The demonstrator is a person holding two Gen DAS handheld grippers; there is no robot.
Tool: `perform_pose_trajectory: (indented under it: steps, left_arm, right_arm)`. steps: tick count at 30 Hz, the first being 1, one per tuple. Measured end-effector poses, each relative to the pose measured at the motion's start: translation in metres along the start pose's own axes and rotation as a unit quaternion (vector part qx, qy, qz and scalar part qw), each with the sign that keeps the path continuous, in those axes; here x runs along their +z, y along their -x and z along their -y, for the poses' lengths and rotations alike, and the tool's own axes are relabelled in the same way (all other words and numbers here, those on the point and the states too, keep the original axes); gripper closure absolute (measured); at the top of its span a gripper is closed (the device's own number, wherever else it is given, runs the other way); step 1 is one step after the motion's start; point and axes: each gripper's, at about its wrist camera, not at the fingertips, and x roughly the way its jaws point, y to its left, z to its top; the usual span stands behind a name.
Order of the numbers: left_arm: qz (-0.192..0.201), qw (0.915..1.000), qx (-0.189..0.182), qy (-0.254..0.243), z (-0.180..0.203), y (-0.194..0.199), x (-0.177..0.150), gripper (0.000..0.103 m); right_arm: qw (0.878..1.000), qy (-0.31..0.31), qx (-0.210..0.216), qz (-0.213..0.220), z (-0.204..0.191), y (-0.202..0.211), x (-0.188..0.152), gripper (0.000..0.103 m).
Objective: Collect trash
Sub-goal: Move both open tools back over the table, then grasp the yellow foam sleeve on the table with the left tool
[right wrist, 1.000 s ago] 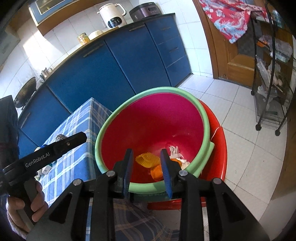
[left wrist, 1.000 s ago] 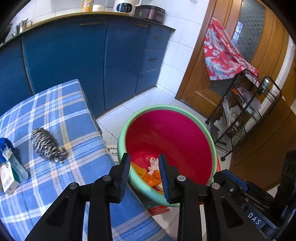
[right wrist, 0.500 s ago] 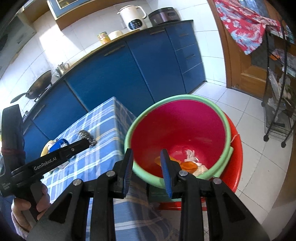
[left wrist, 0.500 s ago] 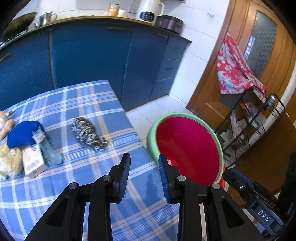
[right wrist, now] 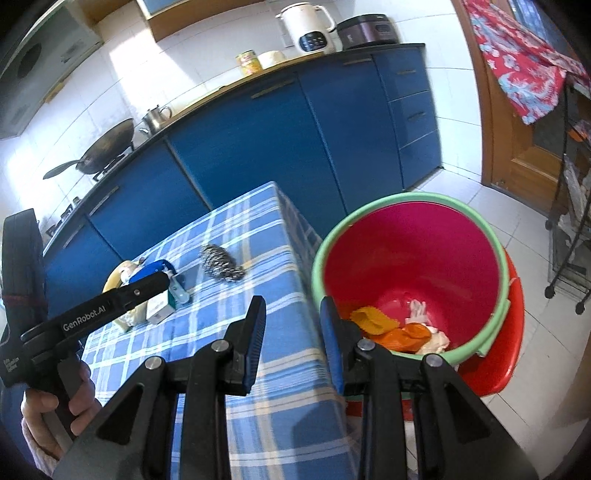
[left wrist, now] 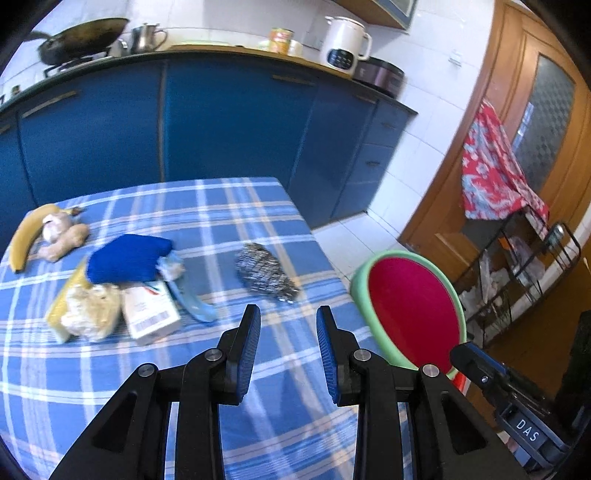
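Nearest the left wrist camera, the left gripper [left wrist: 288,347] hung over the blue checked tablecloth [left wrist: 221,406] with its blue pads apart and nothing between them. The right gripper [right wrist: 291,336] was in the same state, pads parted and empty, poised above the table's right edge where cloth gave way to bin.

Just beyond the left gripper's tips lay the steel wool scourer [left wrist: 266,272], an oblong tuft whose long axis ran from upper left to lower right in the left wrist view, its narrower frayed end pointing toward the bin side of the table. To its left sat a heap: a white carton [left wrist: 149,313] lying flat, a pale blue tube [left wrist: 192,302] slanting down to the right, a crumpled yellowish wrapper [left wrist: 86,312], and a blue cloth [left wrist: 127,263] draped over them. Farther back, near the table's far left corner, a banana [left wrist: 26,236] curved lengthwise along the edge beside a knob of ginger [left wrist: 62,242].

Off the table's right side stood the green-rimmed bin [right wrist: 502,273] with its red lining, resting in a red basin [right wrist: 498,362] on white floor tiles; orange and yellow scraps [right wrist: 391,328] lay at its bottom. In the right wrist view a person's hand [right wrist: 55,417] gripped the left tool's handle.

Behind ran blue cabinets [left wrist: 229,114] under a counter bearing a wok [left wrist: 83,35], a metal pot, a tin and a white kettle [left wrist: 343,48]. At right, a red patterned cloth [left wrist: 491,177] hung by a wooden door.
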Motion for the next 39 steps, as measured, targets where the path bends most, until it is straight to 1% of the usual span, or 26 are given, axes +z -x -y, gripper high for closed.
perform_pose_trajectory:
  steps: [5, 9, 14, 23, 27, 35, 39]
  left_arm:
    - [0.018, 0.9994, 0.023, 0.020, -0.028, 0.016, 0.005, 0.071]
    - [0.025, 0.9983, 0.042, 0.032, -0.050, 0.026, 0.009, 0.071]
    - [0.029, 0.9966, 0.069, 0.034, -0.075, 0.034, 0.012, 0.071]
    - [0.002, 0.9923, 0.110, 0.057, -0.122, 0.029, 0.015, 0.071]
    - [-0.013, 0.9908, 0.120, 0.062, -0.138, 0.020, 0.016, 0.069]
    - [-0.035, 0.9873, 0.146, 0.050, -0.154, -0.003, 0.022, 0.065]
    - [-0.044, 0.9865, 0.150, 0.048, -0.162, -0.012, 0.023, 0.064]
  right_arm:
    - [1.000, 0.017, 0.010, -0.007, -0.021, -0.006, 0.000, 0.070]
    - [0.999, 0.028, 0.017, -0.011, -0.035, -0.011, 0.000, 0.069]
    - [0.999, 0.037, 0.024, -0.021, -0.049, -0.019, -0.003, 0.067]
    - [0.998, 0.051, 0.028, -0.034, -0.067, -0.033, -0.005, 0.067]
    - [0.998, 0.055, 0.026, -0.035, -0.073, -0.038, -0.005, 0.067]
    - [0.998, 0.050, 0.014, -0.040, -0.077, -0.050, -0.003, 0.067]
    - [0.998, 0.053, 0.007, -0.044, -0.080, -0.057, -0.001, 0.067]
